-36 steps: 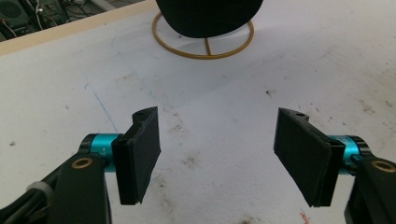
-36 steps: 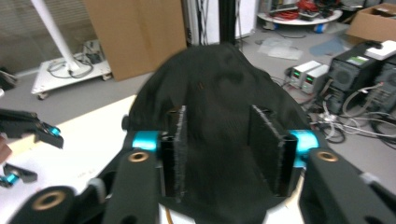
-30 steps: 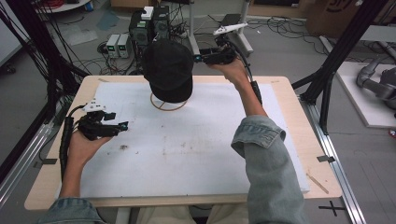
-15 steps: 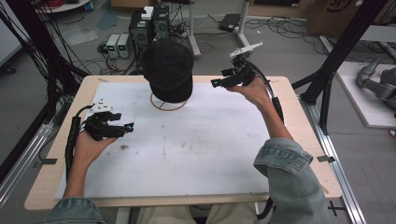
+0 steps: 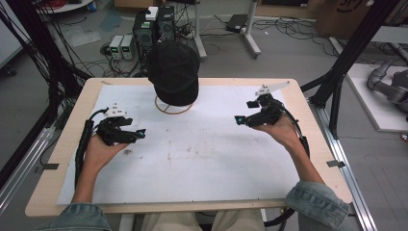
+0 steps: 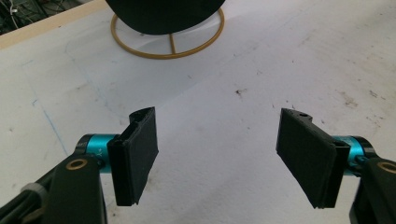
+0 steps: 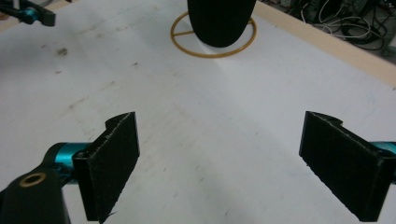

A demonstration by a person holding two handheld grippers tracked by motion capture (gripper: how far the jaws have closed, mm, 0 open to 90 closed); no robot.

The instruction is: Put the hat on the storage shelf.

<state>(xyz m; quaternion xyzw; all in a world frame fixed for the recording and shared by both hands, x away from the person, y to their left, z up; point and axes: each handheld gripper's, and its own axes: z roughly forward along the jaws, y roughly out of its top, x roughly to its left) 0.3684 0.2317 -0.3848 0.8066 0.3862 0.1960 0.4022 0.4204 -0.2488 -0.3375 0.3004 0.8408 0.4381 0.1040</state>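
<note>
High view: a black cap (image 5: pixel 173 72) sits on a gold wire stand (image 5: pixel 173 107) at the far middle of the worktop (image 5: pixel 202 163). The left claw (image 5: pixel 139 134) hovers near the worktop's left side, the right claw (image 5: pixel 239 120) toward its right; the cap lies ahead and between them, apart from both. Each claw is released, its jaws spread wide with nothing between them.

Open worktop, one obstacle at the far middle

The white worktop (image 5: pixel 202 159) lies bare between the two hand-held grippers, left (image 5: pixel 137 134) and right (image 5: pixel 243 113), both with jaws wide apart. Only the black cap (image 5: pixel 173 72) on its gold ring stand (image 5: pixel 168 109) blocks the far centre (room on either side).
</note>
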